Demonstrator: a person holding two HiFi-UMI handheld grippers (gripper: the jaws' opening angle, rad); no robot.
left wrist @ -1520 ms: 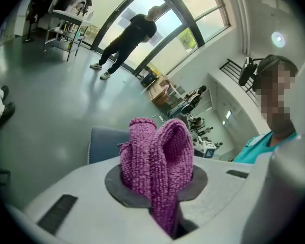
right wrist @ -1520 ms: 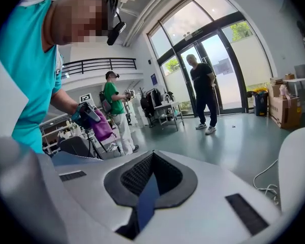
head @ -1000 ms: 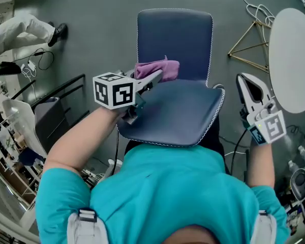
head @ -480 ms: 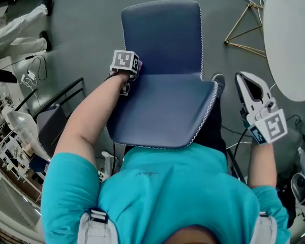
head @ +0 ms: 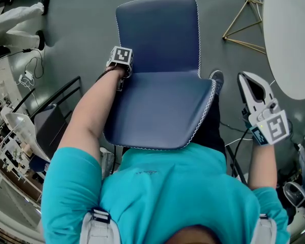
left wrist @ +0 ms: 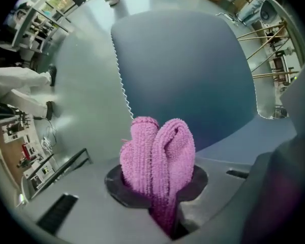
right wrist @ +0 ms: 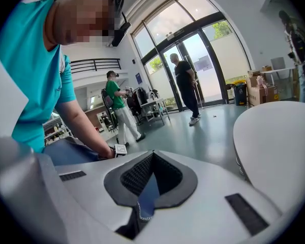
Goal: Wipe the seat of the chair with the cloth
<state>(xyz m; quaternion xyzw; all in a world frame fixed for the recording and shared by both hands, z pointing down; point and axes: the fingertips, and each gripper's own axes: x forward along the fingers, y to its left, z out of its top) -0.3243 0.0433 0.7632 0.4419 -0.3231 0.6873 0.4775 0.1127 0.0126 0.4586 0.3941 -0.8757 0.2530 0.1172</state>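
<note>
Cloth (left wrist: 158,159) (pink) in left tongs (left wrist: 161,203)

The chair (head: 157,105) is seen from straight above in the head view, close up in the left gripper view, and maybe just its edge, low across the room, in the right gripper view.

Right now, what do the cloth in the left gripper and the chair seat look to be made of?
The cloth: pink terry or microfibre, soft and matte; its looped, fuzzy pile shows. The chair seat: probably dark blue faux leather or vinyl, smooth, low sheen, white stitching along the edge.
</note>
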